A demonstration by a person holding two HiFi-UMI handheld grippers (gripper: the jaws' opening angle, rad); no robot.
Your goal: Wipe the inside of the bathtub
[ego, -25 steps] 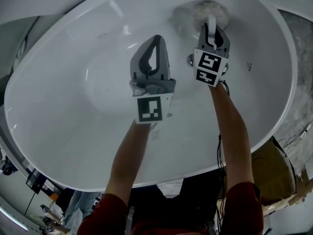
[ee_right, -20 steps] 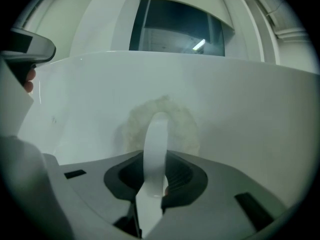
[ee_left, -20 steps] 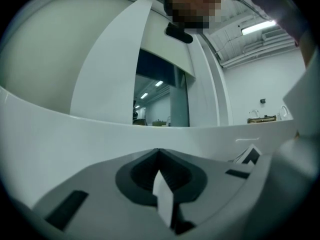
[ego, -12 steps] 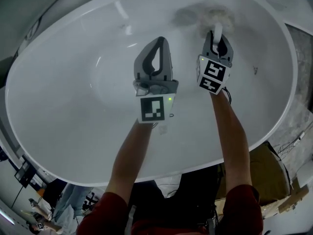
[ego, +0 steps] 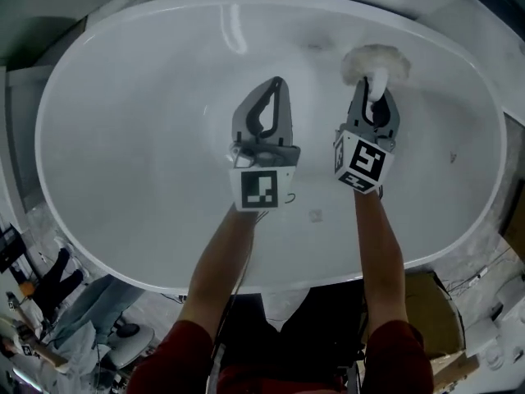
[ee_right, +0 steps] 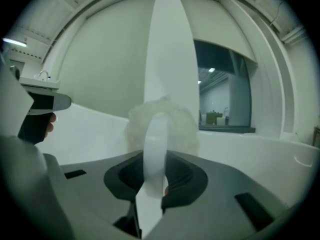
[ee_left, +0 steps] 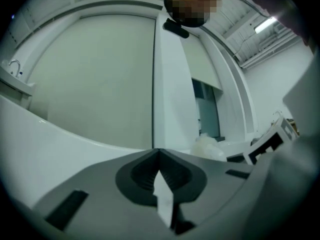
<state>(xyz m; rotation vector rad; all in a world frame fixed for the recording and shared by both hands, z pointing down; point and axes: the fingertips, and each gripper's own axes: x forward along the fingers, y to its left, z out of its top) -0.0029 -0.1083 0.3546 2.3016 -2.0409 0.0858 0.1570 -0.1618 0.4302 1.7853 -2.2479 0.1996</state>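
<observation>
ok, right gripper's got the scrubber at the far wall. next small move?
Probably pull the right gripper toward the person, sweeping the scrubber down the bathtub wall. Its jaws are clamped on the scrubber's handle, the fluffy head sits high on the far side, and the left gripper is shut and empty.

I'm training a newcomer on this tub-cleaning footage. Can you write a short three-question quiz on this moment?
1. True or false: the left gripper is clamping a cloth.
2. Which one holds the white-handled fluffy scrubber? A) left gripper B) right gripper
3. Fill in: both grippers are held over the inside of the white ____.

Key: 1 false, its jaws are shut on nothing. 2 B. 3 bathtub.
</observation>
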